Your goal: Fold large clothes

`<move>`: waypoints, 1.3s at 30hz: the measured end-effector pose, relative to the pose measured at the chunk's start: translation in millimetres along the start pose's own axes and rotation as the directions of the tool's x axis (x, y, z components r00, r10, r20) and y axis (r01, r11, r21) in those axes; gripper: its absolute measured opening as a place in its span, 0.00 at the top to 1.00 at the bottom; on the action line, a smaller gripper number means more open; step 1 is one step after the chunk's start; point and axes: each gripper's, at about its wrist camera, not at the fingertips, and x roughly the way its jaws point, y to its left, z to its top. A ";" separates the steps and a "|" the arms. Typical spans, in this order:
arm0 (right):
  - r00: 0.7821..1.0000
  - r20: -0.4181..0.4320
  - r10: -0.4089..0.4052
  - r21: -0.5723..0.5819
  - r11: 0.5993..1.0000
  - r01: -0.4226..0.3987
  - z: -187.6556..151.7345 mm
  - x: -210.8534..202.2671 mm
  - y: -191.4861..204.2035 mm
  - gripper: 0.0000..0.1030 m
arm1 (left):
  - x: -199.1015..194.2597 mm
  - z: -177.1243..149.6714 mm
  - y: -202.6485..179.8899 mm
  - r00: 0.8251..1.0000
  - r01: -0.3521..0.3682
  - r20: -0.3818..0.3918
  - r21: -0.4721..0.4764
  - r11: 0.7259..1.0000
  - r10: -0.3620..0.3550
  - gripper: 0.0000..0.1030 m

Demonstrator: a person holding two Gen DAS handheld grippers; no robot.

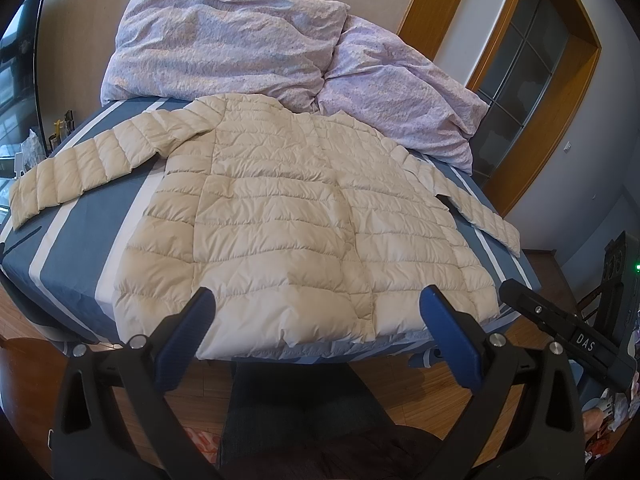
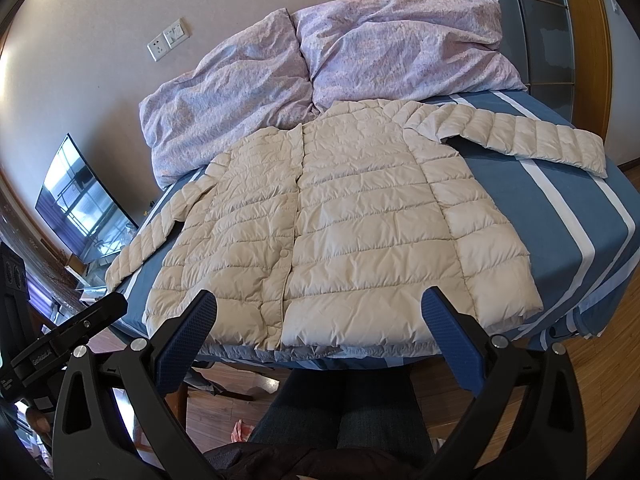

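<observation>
A cream quilted puffer jacket (image 1: 288, 216) lies flat, front up and snapped shut, on the blue striped bed (image 1: 76, 256), both sleeves spread outward. It also shows in the right wrist view (image 2: 352, 220). My left gripper (image 1: 318, 300) is open and empty, held above the jacket's hem at the bed's near edge. My right gripper (image 2: 320, 302) is open and empty, also just over the hem. The right gripper's body (image 1: 568, 332) shows at the right of the left wrist view; the left gripper's body (image 2: 60, 344) shows at the left of the right wrist view.
A rumpled lilac duvet (image 1: 248, 48) is piled at the head of the bed, touching the jacket's collar. A television (image 2: 84, 208) stands left of the bed. A wood-framed glass door (image 1: 532, 80) is at the right. The person's legs (image 2: 340, 408) and wooden floor are below.
</observation>
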 end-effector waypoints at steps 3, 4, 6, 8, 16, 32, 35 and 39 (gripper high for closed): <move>1.000 0.001 0.000 0.000 1.000 0.000 0.5 0.6 -0.6 0.01 | -0.1 0.0 -0.1 1.000 0.000 -0.001 0.000 1.000 0.000 0.02; 1.000 0.001 0.000 0.000 1.000 0.000 0.6 0.8 -0.8 0.01 | -0.2 0.0 -0.1 1.000 0.000 0.000 0.000 1.000 0.000 0.02; 1.000 0.001 0.000 0.000 1.000 0.000 1.0 1.4 -1.3 0.01 | -0.1 0.0 0.0 1.000 -0.001 0.000 0.001 1.000 0.001 0.02; 1.000 0.001 0.000 -0.001 1.000 0.000 1.4 1.7 -1.8 0.01 | 0.1 0.2 0.0 1.000 -0.002 0.000 0.001 1.000 0.002 0.02; 0.998 0.028 -0.056 0.028 0.998 0.055 13.8 6.8 -15.7 0.01 | 12.2 8.1 0.4 0.999 -0.039 -0.011 0.004 0.999 0.039 0.02; 0.975 -0.017 -0.223 0.175 0.959 0.222 86.1 80.3 -122.0 0.01 | 108.7 86.4 36.3 0.971 -0.233 -0.041 0.051 0.971 0.235 0.02; 0.968 -0.048 -0.248 0.229 0.940 0.252 102.8 94.5 -158.1 0.01 | 127.1 102.3 43.0 0.961 -0.272 -0.031 0.054 0.961 0.274 0.02; 0.938 -0.081 -0.338 0.312 0.885 0.346 124.3 108.0 -216.6 0.01 | 153.1 119.3 52.8 0.935 -0.352 -0.016 0.066 0.934 0.354 0.02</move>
